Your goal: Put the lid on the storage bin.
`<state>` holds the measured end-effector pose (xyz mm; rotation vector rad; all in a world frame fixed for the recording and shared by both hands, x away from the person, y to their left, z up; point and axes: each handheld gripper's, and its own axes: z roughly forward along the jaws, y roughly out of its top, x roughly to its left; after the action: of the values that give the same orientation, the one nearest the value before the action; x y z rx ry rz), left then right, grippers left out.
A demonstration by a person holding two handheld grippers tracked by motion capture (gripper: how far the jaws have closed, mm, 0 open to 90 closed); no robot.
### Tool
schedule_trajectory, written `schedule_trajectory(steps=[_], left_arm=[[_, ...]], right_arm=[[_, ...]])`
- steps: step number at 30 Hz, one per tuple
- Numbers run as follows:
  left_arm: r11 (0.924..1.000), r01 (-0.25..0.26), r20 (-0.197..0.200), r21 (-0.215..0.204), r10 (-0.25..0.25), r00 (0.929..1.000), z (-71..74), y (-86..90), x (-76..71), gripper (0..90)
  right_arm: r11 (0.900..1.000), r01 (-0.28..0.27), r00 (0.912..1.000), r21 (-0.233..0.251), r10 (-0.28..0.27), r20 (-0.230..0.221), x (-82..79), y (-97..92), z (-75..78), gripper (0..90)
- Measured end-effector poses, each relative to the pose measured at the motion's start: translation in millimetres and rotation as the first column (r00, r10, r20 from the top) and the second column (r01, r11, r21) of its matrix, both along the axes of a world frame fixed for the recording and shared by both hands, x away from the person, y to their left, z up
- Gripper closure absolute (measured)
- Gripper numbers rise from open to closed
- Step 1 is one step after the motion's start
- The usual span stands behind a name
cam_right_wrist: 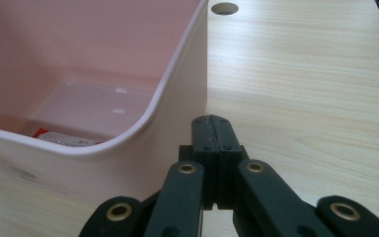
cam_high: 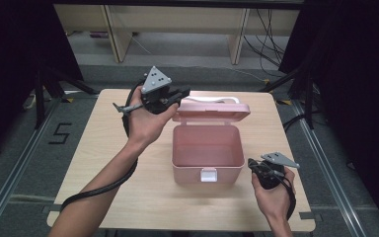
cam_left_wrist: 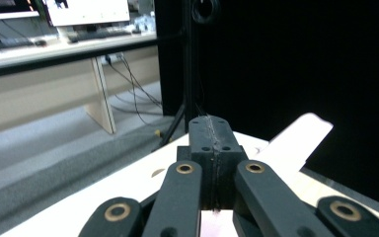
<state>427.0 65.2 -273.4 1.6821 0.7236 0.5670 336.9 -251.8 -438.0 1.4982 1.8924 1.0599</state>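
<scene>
A: Where's the pink plastic box?
B: Centre of the pale wooden table, mid-frame, its hinged lid standing open.
A: And the grippers?
B: The left gripper, jaws pressed together on nothing, hovers beside the lid's upper-left corner; the right gripper, likewise closed and empty, sits just right of the box.

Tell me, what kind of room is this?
Probably a lab or workshop set up for recording. A small light wooden table stands on grey carpet between black curtains, holding an open pink plastic box. Behind, a long desk carries a monitor and keyboard, with loose cables beneath.
</scene>
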Motion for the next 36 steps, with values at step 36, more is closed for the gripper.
schedule_trajectory(steps=[36], left_arm=[[0.9895, 0.092, -0.149, 0.111, -0.075, 0.986, -89.5, 3.8, -36.8, 90.0]], right_arm=[[0.9998, -0.019, 0.9997, 0.011, 0.019, 0.012, -12.8, 12.8, -4.1, 90.0]])
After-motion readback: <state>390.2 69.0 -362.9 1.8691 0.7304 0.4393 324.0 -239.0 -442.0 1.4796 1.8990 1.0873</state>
